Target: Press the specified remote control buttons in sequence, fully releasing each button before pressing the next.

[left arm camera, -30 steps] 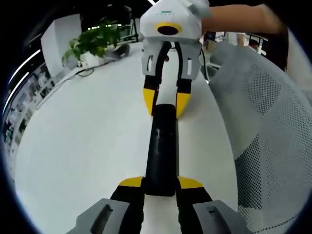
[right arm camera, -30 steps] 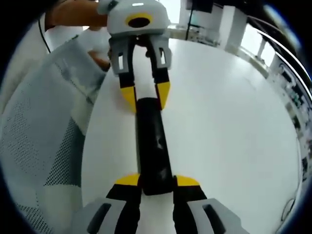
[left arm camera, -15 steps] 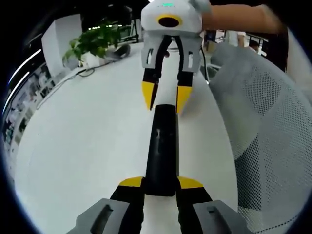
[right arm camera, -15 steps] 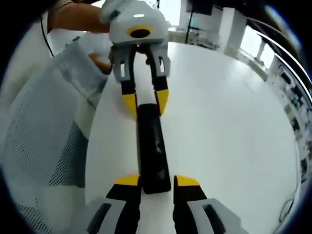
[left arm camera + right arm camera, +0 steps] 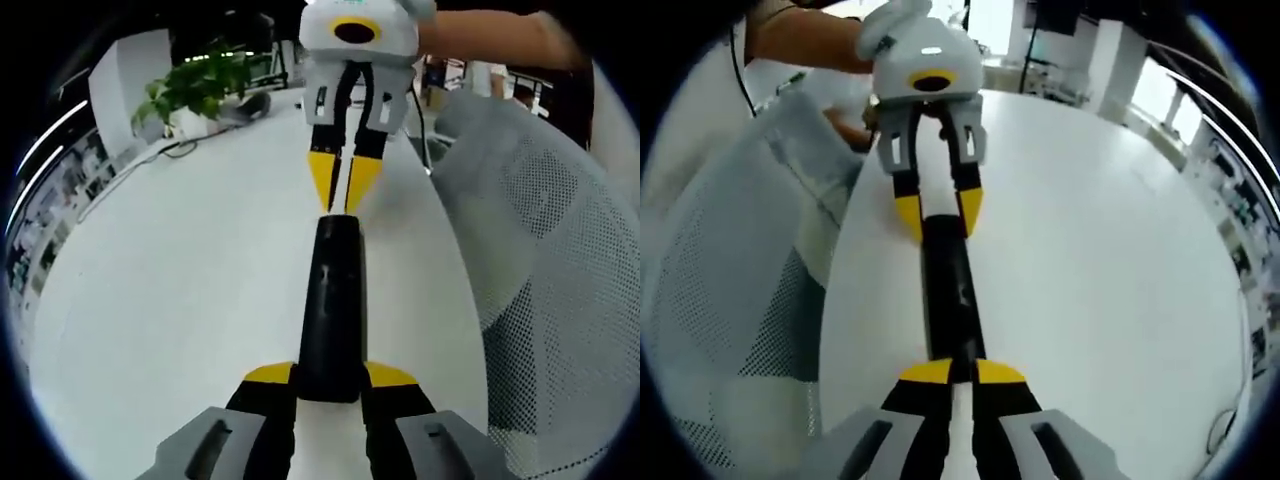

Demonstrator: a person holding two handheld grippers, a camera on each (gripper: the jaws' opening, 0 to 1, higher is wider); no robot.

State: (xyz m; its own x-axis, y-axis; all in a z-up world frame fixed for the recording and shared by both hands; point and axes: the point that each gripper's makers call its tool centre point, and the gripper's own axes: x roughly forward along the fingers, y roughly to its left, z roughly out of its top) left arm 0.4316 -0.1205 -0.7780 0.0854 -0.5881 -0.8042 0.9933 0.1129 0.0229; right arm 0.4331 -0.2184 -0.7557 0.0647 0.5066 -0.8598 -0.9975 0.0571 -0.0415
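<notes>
Left gripper view, nearest the camera: the left hand-held gripper (image 5: 330,378) has its two yellow-tipped jaws one on each side of the near end of the black remote control (image 5: 332,305), pinching it. The remote lies flat on the white tabletop (image 5: 180,290), its long side pointing away from the camera. At its far end the right hand-held gripper (image 5: 343,190) points down w/ jaws pressed together, tips almost touching each other, just at the remote's far edge; I cannot tell for sure if the tips touch it. On the right side a grey mesh chair (image 5: 540,250) stands beside the tabletop edge. Far back there is a green plant (image 5: 195,85), and a person's forearm (image 5: 490,38) reaches behind the right hand-held gripper.

Right gripper view: the right hand-held gripper (image 5: 961,372) shows yellow tips closed, no gap between them, over the near end of the remote control (image 5: 948,285). At the far end the left hand-held gripper (image 5: 938,212) holds the remote between its jaws. The mesh chair (image 5: 735,290) is on the left, approx. along the tabletop (image 5: 1100,260) edge.
</notes>
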